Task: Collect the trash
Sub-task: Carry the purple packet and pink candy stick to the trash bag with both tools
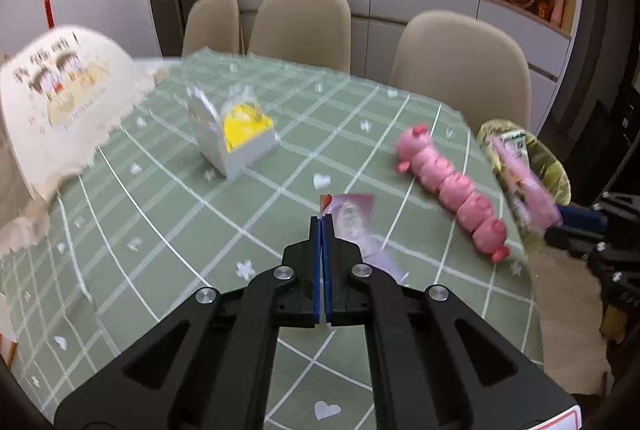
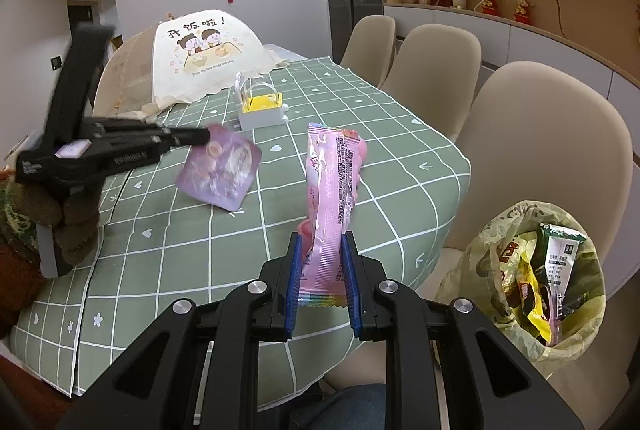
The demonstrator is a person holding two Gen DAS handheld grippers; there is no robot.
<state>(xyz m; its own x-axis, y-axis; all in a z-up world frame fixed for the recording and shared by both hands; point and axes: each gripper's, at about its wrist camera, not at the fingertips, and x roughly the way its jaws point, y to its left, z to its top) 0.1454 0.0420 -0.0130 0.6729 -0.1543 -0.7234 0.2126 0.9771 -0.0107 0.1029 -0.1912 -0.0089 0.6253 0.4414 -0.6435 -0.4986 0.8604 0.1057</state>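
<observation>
At the green checked bench (image 2: 280,165), a yellowish trash bag (image 2: 496,254) hangs open off its right edge, wrappers already inside, while a printed food cover (image 2: 208,57), a pink toy caterpillar (image 1: 452,189) and a small white-and-yellow box (image 2: 262,109) stand on the cloth. My right claw (image 2: 322,270) pinches a long pink wrapper (image 2: 330,189) upright just above the bench edge, near the bag. My left claw (image 1: 322,220), pressed together, grips a purple sachet (image 2: 220,169) by its corner, the packet dangling clear of the bench.
</observation>
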